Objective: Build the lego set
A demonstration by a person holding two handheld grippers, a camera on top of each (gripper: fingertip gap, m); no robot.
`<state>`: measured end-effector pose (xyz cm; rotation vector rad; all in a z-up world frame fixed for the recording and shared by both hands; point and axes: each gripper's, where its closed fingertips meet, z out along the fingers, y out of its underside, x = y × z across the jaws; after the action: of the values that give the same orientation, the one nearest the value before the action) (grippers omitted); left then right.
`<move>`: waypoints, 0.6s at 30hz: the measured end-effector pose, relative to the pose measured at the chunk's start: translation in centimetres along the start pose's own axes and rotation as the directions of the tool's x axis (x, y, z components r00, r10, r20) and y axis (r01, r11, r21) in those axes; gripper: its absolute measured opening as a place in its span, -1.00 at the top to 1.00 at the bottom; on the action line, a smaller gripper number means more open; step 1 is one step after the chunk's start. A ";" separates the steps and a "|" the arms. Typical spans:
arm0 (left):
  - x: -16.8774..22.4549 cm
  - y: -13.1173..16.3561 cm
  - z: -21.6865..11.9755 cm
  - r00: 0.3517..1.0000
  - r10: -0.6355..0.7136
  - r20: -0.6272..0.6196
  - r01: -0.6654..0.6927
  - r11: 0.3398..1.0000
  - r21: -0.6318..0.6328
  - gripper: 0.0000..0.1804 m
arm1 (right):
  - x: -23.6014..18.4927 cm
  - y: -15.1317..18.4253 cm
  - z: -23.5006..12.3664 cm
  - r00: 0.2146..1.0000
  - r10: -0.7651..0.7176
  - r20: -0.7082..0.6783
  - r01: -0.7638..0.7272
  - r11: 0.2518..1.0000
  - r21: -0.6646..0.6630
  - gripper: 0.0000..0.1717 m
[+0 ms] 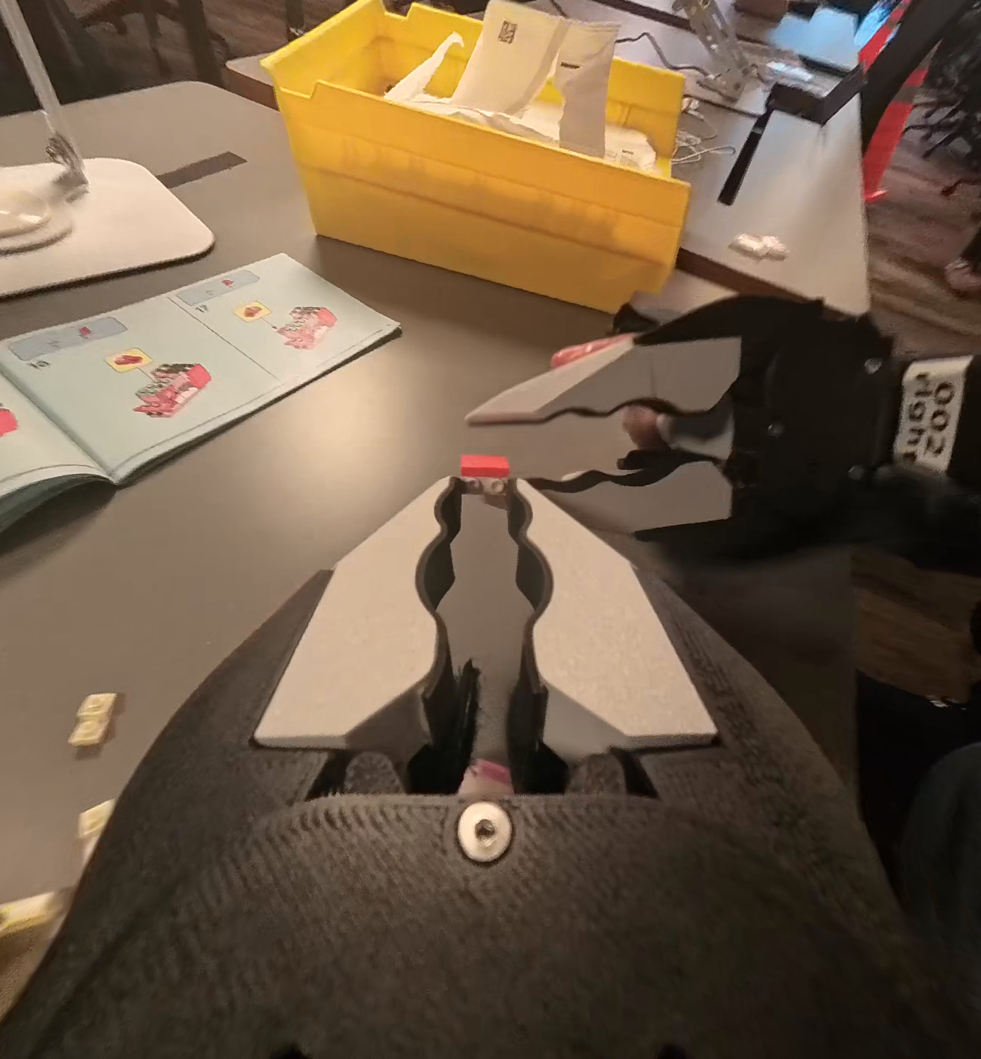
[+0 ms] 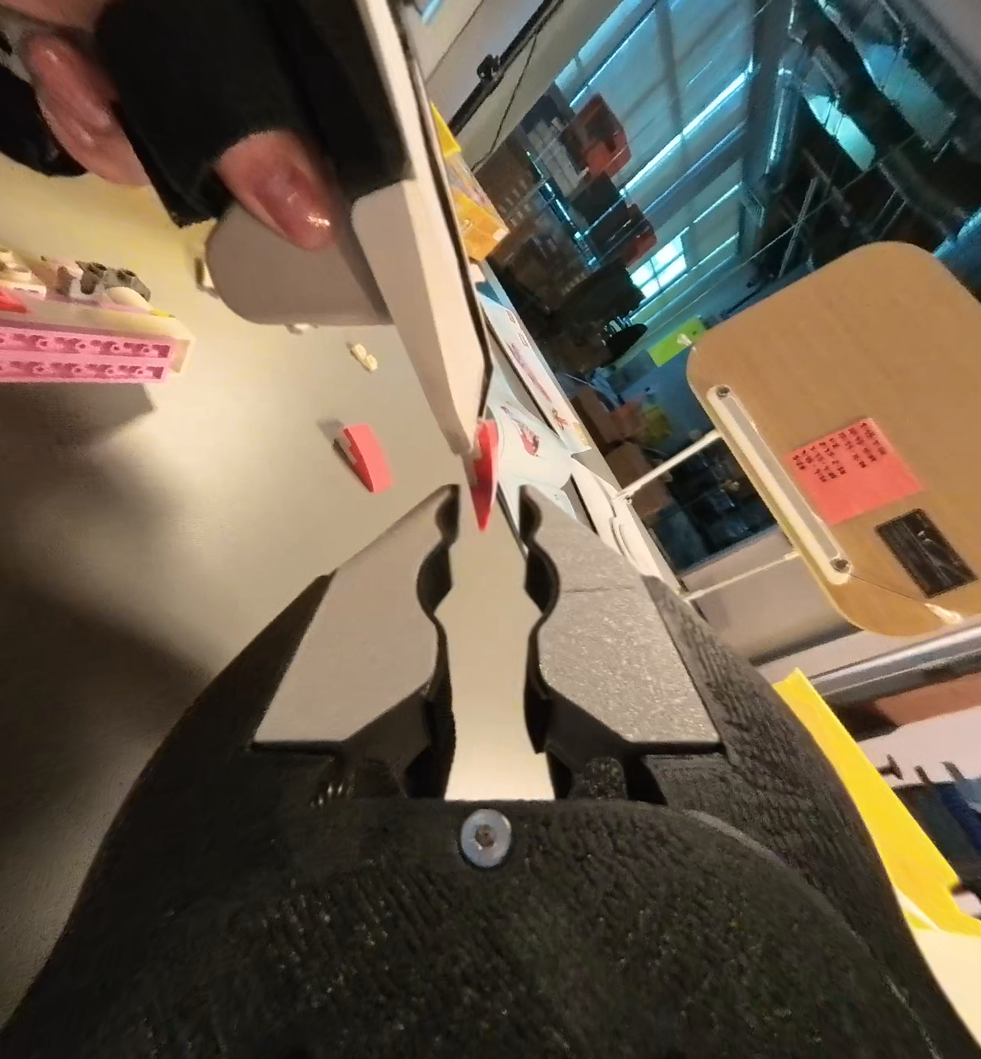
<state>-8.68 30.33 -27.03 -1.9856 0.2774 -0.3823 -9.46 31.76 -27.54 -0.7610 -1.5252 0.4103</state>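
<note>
The left gripper [image 1: 483, 487] pinches a small toy brick piece [image 1: 484, 467], a smooth red tile on a grey studded plate, between its matte grey fingertips. The right gripper [image 2: 488, 498] comes from the side with its fingers spread; the red tile stands between them, and no pad presses on it. Below lies a smooth grey table [image 1: 304, 458] with an open instruction booklet [image 1: 178, 367], a glossy yellow plastic bin [image 1: 476, 189], a curved red brick [image 2: 365, 455] and a pink studded build [image 2: 69, 355].
</note>
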 end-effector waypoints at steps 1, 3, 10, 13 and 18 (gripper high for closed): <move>-0.4 0.0 -0.2 0.999 0.032 0.028 -0.032 0.999 -0.004 0.84 | 0.1 0.1 -0.1 0.999 0.030 0.012 -0.031 1.000 0.007 0.67; -1.0 -0.1 -0.6 0.996 0.069 0.063 -0.069 0.998 -0.005 0.83 | 0.6 0.3 -0.3 0.996 0.086 0.029 -0.086 0.996 0.030 0.52; 0.6 0.4 -1.3 0.935 0.355 -0.008 -0.356 0.934 -0.022 0.83 | -1.9 -1.0 -1.6 0.928 0.190 0.320 -0.248 0.957 0.152 0.54; 1.5 1.5 -1.2 0.891 0.449 -0.062 -0.452 0.891 -0.049 0.83 | -1.6 -1.4 -2.4 0.874 0.265 0.407 -0.354 0.921 0.162 0.60; 2.4 2.2 -0.6 0.874 0.475 -0.105 -0.483 0.873 -0.069 0.83 | -3.0 -0.7 -2.4 0.901 0.154 0.406 -0.227 0.964 0.138 0.55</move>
<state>-6.80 28.03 -28.43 -1.9109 0.8389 -0.1318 -7.40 28.78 -28.99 -0.7129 -1.7603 0.8831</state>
